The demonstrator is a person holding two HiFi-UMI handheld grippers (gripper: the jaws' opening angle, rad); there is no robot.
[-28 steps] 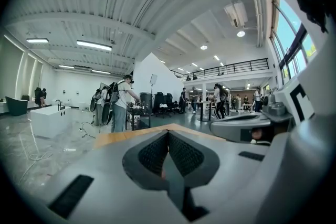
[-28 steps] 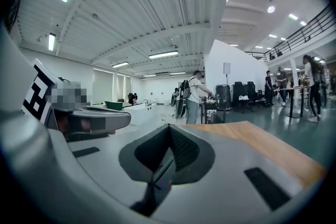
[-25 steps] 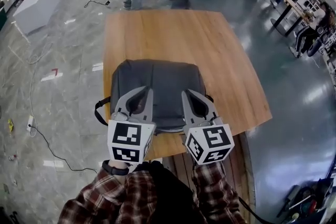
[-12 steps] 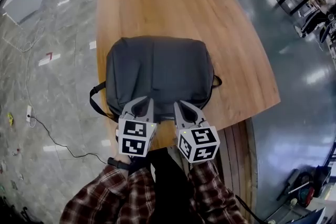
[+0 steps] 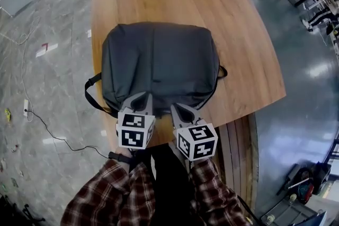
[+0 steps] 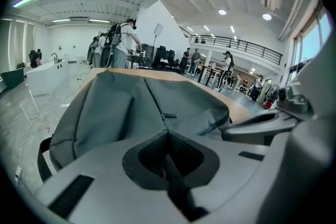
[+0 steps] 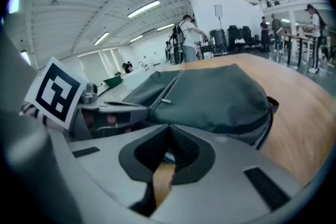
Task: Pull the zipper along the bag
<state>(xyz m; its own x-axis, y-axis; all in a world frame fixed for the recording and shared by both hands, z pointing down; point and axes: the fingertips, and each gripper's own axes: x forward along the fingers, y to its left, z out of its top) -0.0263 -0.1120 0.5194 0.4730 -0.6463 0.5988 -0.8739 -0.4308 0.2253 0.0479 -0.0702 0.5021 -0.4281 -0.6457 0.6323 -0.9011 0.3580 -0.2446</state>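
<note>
Nothing of the pull is done yet, as far as these views show. The grey bag (image 5: 159,61) lies flat on the wooden table (image 5: 243,34), filling the near half of it, and you hold both tools at its 6 o'clock edge. Your left gripper (image 5: 139,100) has its jaws brought together at the tips with nothing between them. Your right gripper (image 5: 183,109) is the same, tips meeting and only bare table wood showing through the gap behind them. Neither one has the bag or its hardware. The small metal zipper pull (image 6: 169,115) sits on the bag's upper face at about 12 o'clock from your left jaws, near but apart from them, and the right gripper view shows it up ahead of its tips too. The zipper (image 6: 153,99) runs away from the pull towards the far side. It looks shut along the stretch you can see. I judge that everything is left: spread one set of jaws, take the pull, steady the bag, then draw it along.
</note>
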